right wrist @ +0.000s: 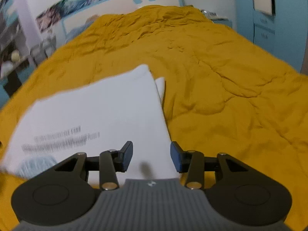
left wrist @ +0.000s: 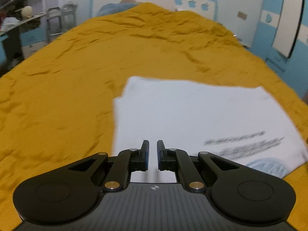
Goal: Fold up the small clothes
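Note:
A white garment (left wrist: 192, 111) with dark printed lines and a pale blue print lies folded flat on the mustard-yellow bedspread (left wrist: 77, 67). It also shows in the right wrist view (right wrist: 100, 111). My left gripper (left wrist: 153, 155) hovers over the garment's near left part, its jaws almost closed with a narrow gap and nothing between them. My right gripper (right wrist: 151, 156) is open and empty above the garment's near right edge. A second white layer (right wrist: 160, 85) peeks out at the garment's far right corner.
The bedspread (right wrist: 221, 77) covers a wide bed and is wrinkled toward the far end. Shelves and a desk with clutter (left wrist: 17, 19) stand at the left. Blue and white walls and a cabinet (right wrist: 263, 25) lie beyond the bed's right side.

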Demonstrator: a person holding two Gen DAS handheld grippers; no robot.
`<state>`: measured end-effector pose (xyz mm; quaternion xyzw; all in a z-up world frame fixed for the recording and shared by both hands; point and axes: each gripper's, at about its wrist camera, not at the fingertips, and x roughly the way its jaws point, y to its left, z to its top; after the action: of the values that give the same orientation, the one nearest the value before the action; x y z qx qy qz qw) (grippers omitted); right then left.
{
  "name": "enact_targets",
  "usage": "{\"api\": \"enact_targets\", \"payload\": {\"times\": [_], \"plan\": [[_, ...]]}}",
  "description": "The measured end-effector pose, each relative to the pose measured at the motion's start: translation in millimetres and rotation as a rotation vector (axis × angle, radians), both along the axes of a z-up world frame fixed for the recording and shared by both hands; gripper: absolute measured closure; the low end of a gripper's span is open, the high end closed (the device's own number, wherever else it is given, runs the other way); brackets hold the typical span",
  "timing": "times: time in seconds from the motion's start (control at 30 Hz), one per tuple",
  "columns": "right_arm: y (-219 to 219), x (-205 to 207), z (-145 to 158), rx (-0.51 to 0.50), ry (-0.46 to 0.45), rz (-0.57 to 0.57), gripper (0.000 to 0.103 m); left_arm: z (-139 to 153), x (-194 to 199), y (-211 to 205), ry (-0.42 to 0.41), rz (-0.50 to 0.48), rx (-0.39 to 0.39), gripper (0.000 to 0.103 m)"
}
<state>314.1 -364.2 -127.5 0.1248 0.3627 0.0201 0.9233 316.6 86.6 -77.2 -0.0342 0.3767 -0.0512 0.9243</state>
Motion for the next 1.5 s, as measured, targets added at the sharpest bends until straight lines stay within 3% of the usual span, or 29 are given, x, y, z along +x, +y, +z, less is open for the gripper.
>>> {"api": "enact_targets", "payload": {"times": [0.17, 0.5, 0.73, 0.9, 1.0, 1.03, 1.2, 1.5], "plan": [[-21, 48, 1, 0.146, 0.018, -0.028, 0.063, -5, 36, -47, -0.021, -0.079, -0.015, 0.095], [-32, 126, -29, 0.253, 0.044, -0.059, 0.061, -41, 113, -119, -0.025, -0.165, -0.037, 0.095], [-40, 160, -50, 0.328, 0.050, -0.056, 0.062, -64, 155, -150, 0.004, -0.181, -0.053, 0.095], [-49, 178, -60, 0.412, 0.031, -0.072, 0.063, -81, 175, -161, 0.018, -0.150, -0.002, 0.095], [-53, 184, -65, 0.465, 0.023, -0.084, 0.072, -85, 181, -164, 0.018, -0.140, 0.011, 0.095], [-53, 185, -67, 0.472, 0.024, -0.086, 0.079, -85, 182, -165, 0.018, -0.136, 0.012, 0.095], [-45, 188, -60, 0.447, 0.013, -0.071, 0.096, -73, 176, -158, 0.001, -0.123, -0.007, 0.095], [9, 170, 20, 0.441, -0.028, -0.022, 0.099, -9, 128, -101, -0.041, -0.067, 0.007, 0.095]]}}
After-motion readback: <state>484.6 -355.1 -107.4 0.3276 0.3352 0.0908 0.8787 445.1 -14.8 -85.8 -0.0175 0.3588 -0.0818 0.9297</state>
